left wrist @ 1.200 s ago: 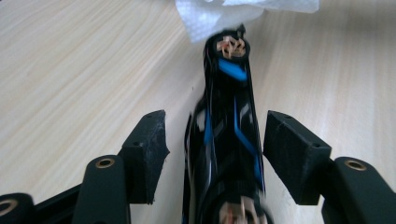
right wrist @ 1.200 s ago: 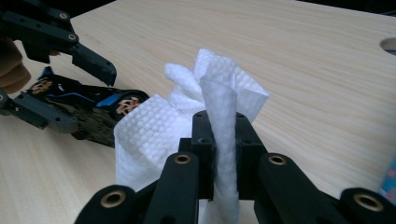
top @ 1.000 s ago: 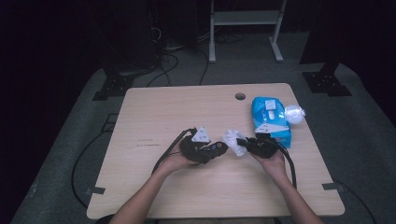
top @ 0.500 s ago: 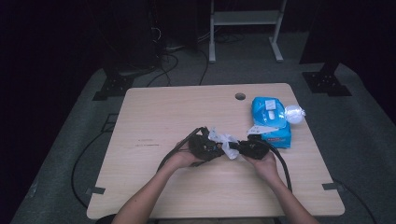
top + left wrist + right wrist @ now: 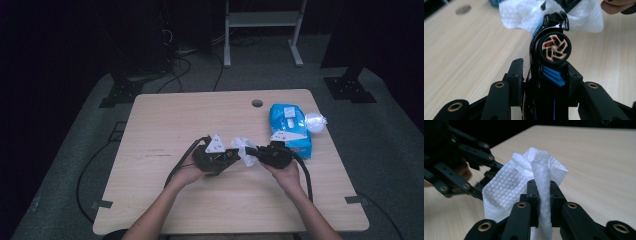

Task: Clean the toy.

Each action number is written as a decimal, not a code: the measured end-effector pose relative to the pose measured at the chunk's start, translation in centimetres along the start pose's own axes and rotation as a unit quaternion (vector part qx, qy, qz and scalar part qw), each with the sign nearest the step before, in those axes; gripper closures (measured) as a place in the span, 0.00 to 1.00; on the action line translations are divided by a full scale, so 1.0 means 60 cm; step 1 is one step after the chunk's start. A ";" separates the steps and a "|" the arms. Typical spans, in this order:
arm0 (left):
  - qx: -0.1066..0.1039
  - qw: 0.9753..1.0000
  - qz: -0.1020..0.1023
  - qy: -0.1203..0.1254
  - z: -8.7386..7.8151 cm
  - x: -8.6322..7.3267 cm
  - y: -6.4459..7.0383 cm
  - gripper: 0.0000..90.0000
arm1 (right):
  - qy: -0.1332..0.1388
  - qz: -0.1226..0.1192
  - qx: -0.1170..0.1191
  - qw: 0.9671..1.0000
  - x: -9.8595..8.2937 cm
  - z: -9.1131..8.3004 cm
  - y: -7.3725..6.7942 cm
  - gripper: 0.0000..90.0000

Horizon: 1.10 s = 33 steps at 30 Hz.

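Note:
A black toy car (image 5: 550, 65) with blue stripes and an orange-spoked wheel (image 5: 554, 48) stands on end between the jaws of my left gripper (image 5: 543, 75), which is shut on it. My right gripper (image 5: 541, 195) is shut on a white paper wipe (image 5: 524, 185). The wipe (image 5: 529, 13) lies against the far end of the car. In the high view, the left gripper (image 5: 231, 156) and right gripper (image 5: 256, 152) meet at mid-table with the wipe (image 5: 242, 148) between them.
A blue pack of wipes (image 5: 290, 127) lies on the right of the wooden table (image 5: 170, 120), with a crumpled clear wrapper (image 5: 315, 121) beside it. A cable hole (image 5: 257, 103) sits near the far edge. Cables trail off the table's left and right sides.
The two grippers have come together at mid-table. The wipe in the right gripper has moved left from near the blue pack onto the car held by the left gripper.

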<state>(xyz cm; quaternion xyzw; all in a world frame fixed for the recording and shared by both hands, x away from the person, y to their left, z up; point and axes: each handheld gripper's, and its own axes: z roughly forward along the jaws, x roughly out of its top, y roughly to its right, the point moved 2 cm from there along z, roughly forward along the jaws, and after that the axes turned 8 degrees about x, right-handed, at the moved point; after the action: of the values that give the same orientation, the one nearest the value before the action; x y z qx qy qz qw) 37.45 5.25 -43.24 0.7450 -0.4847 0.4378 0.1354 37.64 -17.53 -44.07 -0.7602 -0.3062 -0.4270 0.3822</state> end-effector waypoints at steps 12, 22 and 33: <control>0.007 1.000 0.016 0.008 -0.007 -0.001 0.007 0.65 | -0.013 -0.097 0.011 0.995 0.053 0.002 -0.079 0.91; 0.004 1.000 0.026 0.005 -0.001 0.002 0.014 0.65 | -0.014 -0.097 0.015 0.995 0.052 0.004 -0.085 0.91; -0.002 1.000 0.007 0.021 -0.011 -0.002 0.006 0.70 | -0.010 -0.052 -0.004 0.999 0.031 -0.004 -0.044 0.91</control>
<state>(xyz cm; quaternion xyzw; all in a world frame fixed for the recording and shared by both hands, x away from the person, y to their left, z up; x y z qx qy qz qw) 36.81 5.56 -43.06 0.7319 -0.4876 0.4537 0.1442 36.29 -16.10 -41.52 -0.7492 -0.3472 -0.4396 0.3534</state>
